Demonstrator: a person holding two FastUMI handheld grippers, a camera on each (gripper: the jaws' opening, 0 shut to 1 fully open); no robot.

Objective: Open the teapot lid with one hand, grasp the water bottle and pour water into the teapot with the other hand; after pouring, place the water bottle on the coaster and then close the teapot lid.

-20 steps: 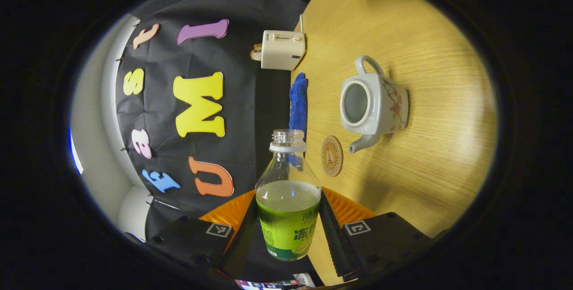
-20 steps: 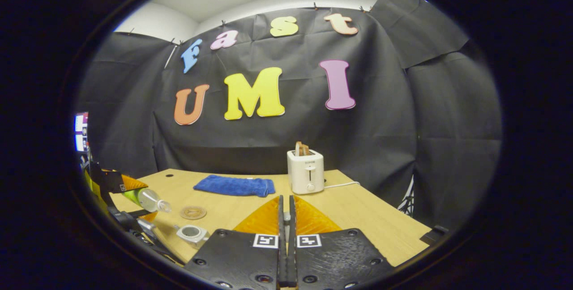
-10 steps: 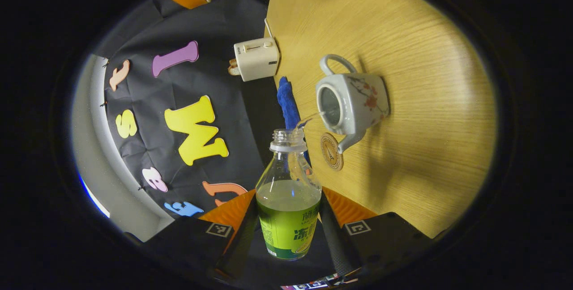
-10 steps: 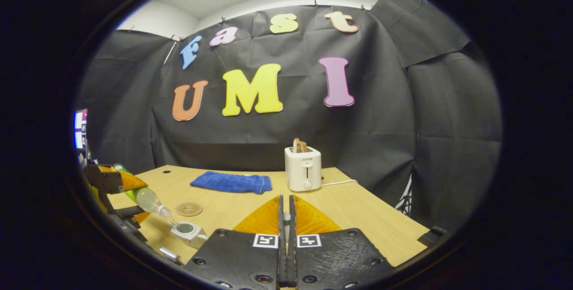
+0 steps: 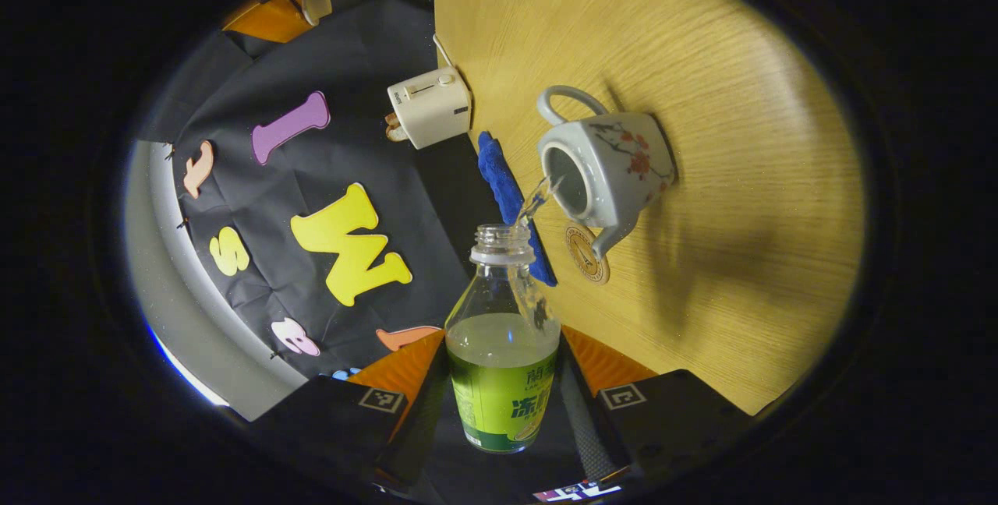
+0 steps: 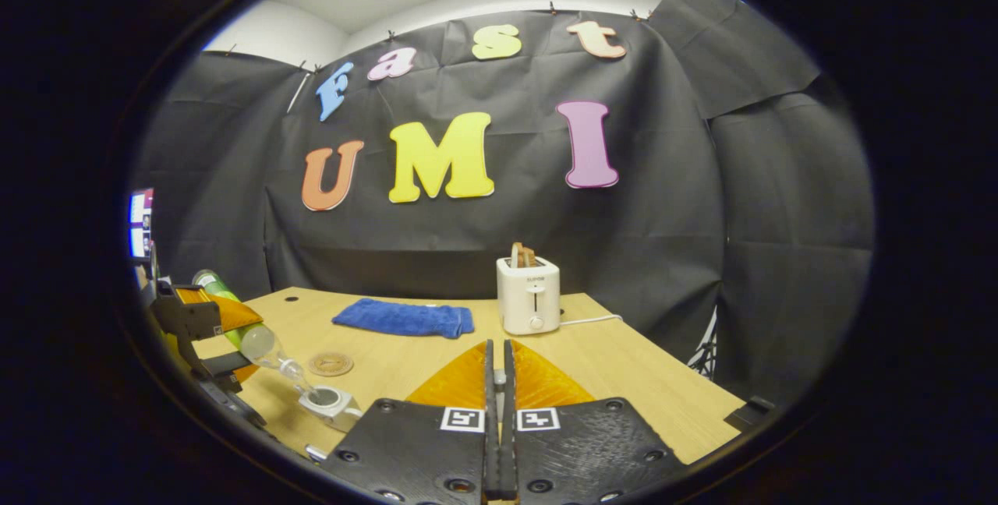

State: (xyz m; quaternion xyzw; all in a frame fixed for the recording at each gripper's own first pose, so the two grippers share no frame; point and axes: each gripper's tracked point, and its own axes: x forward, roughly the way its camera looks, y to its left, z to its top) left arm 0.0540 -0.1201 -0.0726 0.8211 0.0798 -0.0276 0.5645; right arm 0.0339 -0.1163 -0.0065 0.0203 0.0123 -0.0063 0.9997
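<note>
Right gripper (image 6: 499,411) — black body, orange ribbing, square markers

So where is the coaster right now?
In the left gripper view the coaster lies on the wooden table, just under the teapot spout and beside the blue towel.

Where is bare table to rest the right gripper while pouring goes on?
Bare table lies right of the toaster, up to the edge. It is crowded on the left, where coaster, teapot, water bottle and left gripper cluster.
</note>
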